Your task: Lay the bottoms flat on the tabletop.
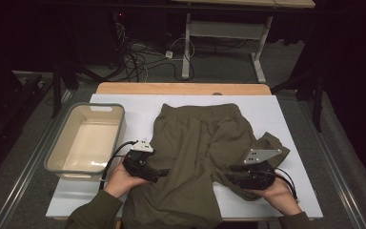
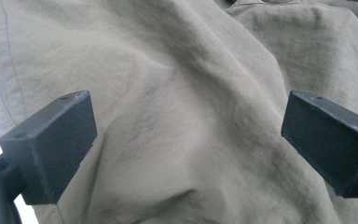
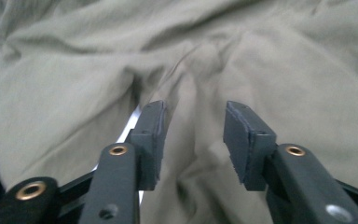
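**Fold of olive shorts straddled, grip not yet secured**

A pair of olive shorts (image 1: 200, 143) is spread across the white table cover (image 1: 286, 114), waistband at the far side, with one leg bunched near the right edge and the other hanging towards the person. A beige plastic bin (image 1: 83, 140) stands empty just to the left of the garment.

The left gripper (image 1: 164, 173) is held at the left leg with its jaws spread wide over the cloth; nothing is pinched between them. The right gripper (image 3: 193, 135) is set over a raised fold near the crotch seam, the jaws partly drawn in around that ridge, though the pads (image 3: 150, 130) are not seen pressing on it.

Several slips can be expected from here. Only the top layer may be caught, so that the shorts unfold when lifted. The thin fabric may slide out if the ridge is gripped too shallowly. The hanging leg may be dragged off the table edge should one side be pulled alone
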A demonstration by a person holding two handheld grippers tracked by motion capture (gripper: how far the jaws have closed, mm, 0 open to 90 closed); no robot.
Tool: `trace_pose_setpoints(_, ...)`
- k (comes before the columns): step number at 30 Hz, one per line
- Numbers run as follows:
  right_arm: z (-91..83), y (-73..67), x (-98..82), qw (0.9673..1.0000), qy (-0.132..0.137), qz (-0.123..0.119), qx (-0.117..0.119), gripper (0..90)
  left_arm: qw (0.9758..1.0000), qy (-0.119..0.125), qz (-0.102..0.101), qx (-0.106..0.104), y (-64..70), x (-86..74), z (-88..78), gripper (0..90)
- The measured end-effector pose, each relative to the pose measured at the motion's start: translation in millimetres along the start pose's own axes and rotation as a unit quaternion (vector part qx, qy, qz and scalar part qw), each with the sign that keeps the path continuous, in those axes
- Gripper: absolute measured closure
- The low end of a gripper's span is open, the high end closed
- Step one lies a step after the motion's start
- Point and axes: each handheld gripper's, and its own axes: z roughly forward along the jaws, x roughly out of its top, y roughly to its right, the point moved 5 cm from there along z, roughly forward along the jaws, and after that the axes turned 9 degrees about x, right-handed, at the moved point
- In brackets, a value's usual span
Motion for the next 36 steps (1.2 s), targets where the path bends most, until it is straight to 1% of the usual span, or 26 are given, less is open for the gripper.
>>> trace_pose_setpoints(3,-0.9,-5.4,-9.4,0.9999,-0.011,-0.003,0.001,64.7,1.0000,0.004,0.000,-0.002,1.4,1.2,-0.9,3.9)
trace_pose_setpoints(7,2.8,-11.5,-17.8,0.9996,-0.028,-0.008,0.005,69.4,1.0000,0.001,0.002,-0.002,2.3,0.9,0.5,3.9)
trace_pose_setpoints(8,4.7,-11.5,-18.8,0.9993,-0.035,-0.011,0.001,71.7,1.0000,0.001,0.002,-0.002,2.4,0.9,0.6,3.9)
trace_pose_setpoints(10,9.5,-10.0,-20.1,0.9985,-0.053,-0.014,-0.006,80.6,1.0000,0.002,0.001,-0.002,2.6,1.1,0.4,4.3)
trace_pose_setpoints(11,10.9,-9.0,-20.2,0.9984,-0.055,-0.015,-0.006,85.5,1.0000,0.002,0.001,-0.002,2.6,1.2,0.4,4.5)
trace_pose_setpoints(12,11.9,-8.4,-19.9,0.9985,-0.054,-0.010,-0.007,88.8,1.0000,0.001,0.001,-0.002,2.6,1.1,0.6,4.5)
trace_pose_setpoints(15,13.6,-7.1,-16.8,0.9989,-0.047,-0.002,-0.002,89.8,1.0000,0.002,0.000,-0.002,2.4,1.3,1.2,4.9)
trace_pose_setpoints(18,14.8,-6.1,-8.7,0.9995,-0.032,-0.001,-0.005,89.9,1.0000,0.001,0.002,-0.002,2.6,1.8,1.1,4.9)
trace_pose_setpoints(20,17.4,-4.1,-0.1,0.9998,-0.019,0.004,-0.009,89.9,1.0000,0.001,0.002,-0.001,3.0,2.0,1.3,4.9)
trace_pose_setpoints(21,20.7,-2.0,6.1,0.9998,-0.014,0.007,-0.015,89.9,1.0000,0.001,0.002,-0.001,3.0,2.0,1.3,5.0)
trace_pose_setpoints(22,24.1,0.2,11.0,0.9998,-0.013,0.003,-0.017,89.9,1.0000,0.001,0.002,-0.001,3.1,2.1,1.2,4.9)
trace_pose_setpoints(24,31.9,4.6,20.8,0.9996,-0.012,0.005,-0.025,89.9,1.0000,0.000,0.003,-0.001,2.4,1.9,1.0,5.0)
trace_pose_setpoints(25,36.3,6.3,25.0,0.9995,-0.012,0.008,-0.028,89.9,1.0000,0.000,0.003,-0.001,2.3,1.8,1.1,5.0)
trace_pose_setpoints(27,45.0,10.6,32.0,0.9992,-0.015,0.007,-0.036,89.9,1.0000,-0.002,0.002,-0.001,1.8,1.6,1.7,5.0)
trace_pose_setpoints(29,51.9,14.3,38.6,0.9991,-0.012,0.011,-0.039,89.9,1.0000,-0.002,0.001,-0.002,1.9,1.6,2.2,5.0)
trace_pose_setpoints(31,59.5,19.8,47.1,0.9989,-0.006,0.012,-0.045,89.9,1.0000,-0.002,0.003,-0.002,2.3,1.5,2.1,5.0)
trace_pose_setpoints(36,71.7,34.0,64.4,0.9980,0.019,0.030,-0.052,90.0,1.0000,-0.003,0.002,-0.002,1.9,1.2,2.3,5.0)
